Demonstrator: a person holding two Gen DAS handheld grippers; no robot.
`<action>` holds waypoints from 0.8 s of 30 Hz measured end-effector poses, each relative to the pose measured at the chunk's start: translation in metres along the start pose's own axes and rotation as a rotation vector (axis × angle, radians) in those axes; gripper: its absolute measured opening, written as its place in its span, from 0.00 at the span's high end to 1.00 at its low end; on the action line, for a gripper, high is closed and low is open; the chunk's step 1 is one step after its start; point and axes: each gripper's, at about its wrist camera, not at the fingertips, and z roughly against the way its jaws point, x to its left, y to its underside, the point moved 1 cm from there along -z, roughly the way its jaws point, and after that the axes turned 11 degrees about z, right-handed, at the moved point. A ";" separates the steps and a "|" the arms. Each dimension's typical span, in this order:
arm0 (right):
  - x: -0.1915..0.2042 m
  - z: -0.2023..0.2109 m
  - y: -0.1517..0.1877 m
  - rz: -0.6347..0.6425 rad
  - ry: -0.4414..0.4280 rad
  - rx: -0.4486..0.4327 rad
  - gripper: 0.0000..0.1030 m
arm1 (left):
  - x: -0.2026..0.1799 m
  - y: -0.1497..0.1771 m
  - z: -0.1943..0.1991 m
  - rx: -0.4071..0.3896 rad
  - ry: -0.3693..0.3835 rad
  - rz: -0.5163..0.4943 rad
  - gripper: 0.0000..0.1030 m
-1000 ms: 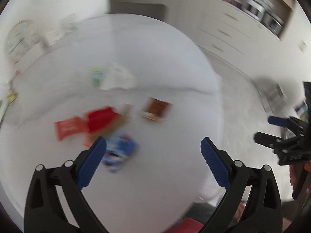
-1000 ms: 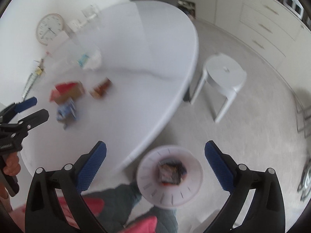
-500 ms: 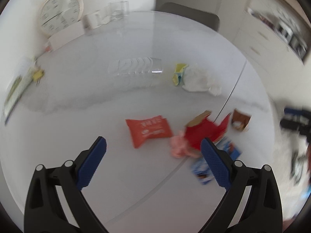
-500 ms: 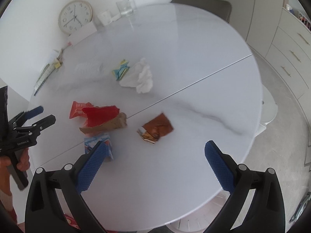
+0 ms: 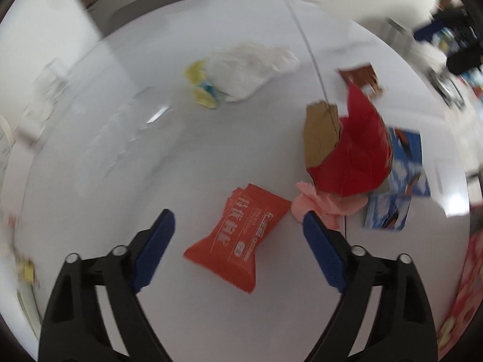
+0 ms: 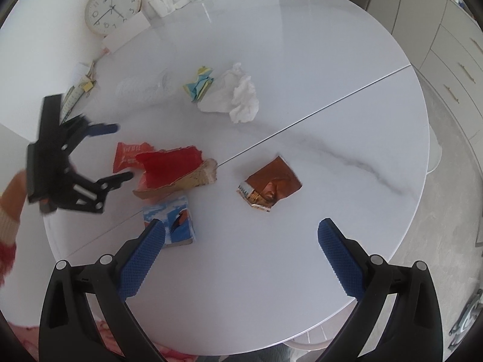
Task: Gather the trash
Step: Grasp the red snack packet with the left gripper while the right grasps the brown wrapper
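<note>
Fingers (image 5: pixel 157 241) of the left gripper (image 5: pixel 238 226) are standing spread wide, holding nothing, hanging over the orange snack packet (image 5: pixel 238 252) lying flat on the white round table (image 6: pixel 302 45). The right gripper (image 6: pixel 241 235) is also gaping empty, hovering near the blue carton (image 6: pixel 173 221) and brown wrapper (image 6: pixel 270 185). Red torn box (image 6: pixel 173 169), crumpled tissue (image 6: pixel 238 99) and yellow-blue paper (image 6: pixel 199 86) are lying scattered beyond.

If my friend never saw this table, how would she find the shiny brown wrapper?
Start at the round white marble table and find the thin dark seam running across it. The crumpled shiny brown foil wrapper lies alone on the near side of that seam, right of the torn red cardboard box. It is the only coppery, metallic piece, and nothing touches it.
</note>
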 end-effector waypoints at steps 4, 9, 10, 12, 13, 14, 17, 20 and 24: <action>0.007 0.004 -0.008 0.071 -0.039 0.007 0.03 | -0.002 0.001 -0.014 0.054 0.050 -0.093 0.50; 0.015 0.000 -0.024 0.184 -0.097 0.015 0.03 | 0.014 0.004 -0.016 0.067 0.118 -0.038 0.64; 0.013 -0.003 -0.028 0.193 -0.109 0.018 0.03 | 0.018 0.005 -0.015 0.059 0.115 -0.010 0.65; 0.002 -0.011 -0.029 0.153 -0.059 0.033 0.03 | 0.025 0.008 -0.014 0.051 0.102 0.055 0.66; -0.004 -0.015 -0.028 0.120 -0.038 0.041 0.03 | 0.027 0.010 -0.013 0.050 0.099 0.091 0.66; -0.013 -0.021 -0.025 0.056 -0.012 0.051 0.04 | 0.031 0.013 -0.009 0.041 0.092 0.152 0.66; -0.036 -0.038 -0.013 -0.115 0.021 0.070 0.13 | 0.033 0.018 0.007 -0.013 0.058 0.284 0.66; -0.045 -0.054 -0.006 -0.245 0.055 0.072 0.24 | 0.028 0.022 0.030 -0.070 0.025 0.429 0.66; -0.047 -0.072 -0.008 -0.352 0.082 0.070 0.34 | 0.010 0.027 0.053 -0.112 -0.013 0.546 0.66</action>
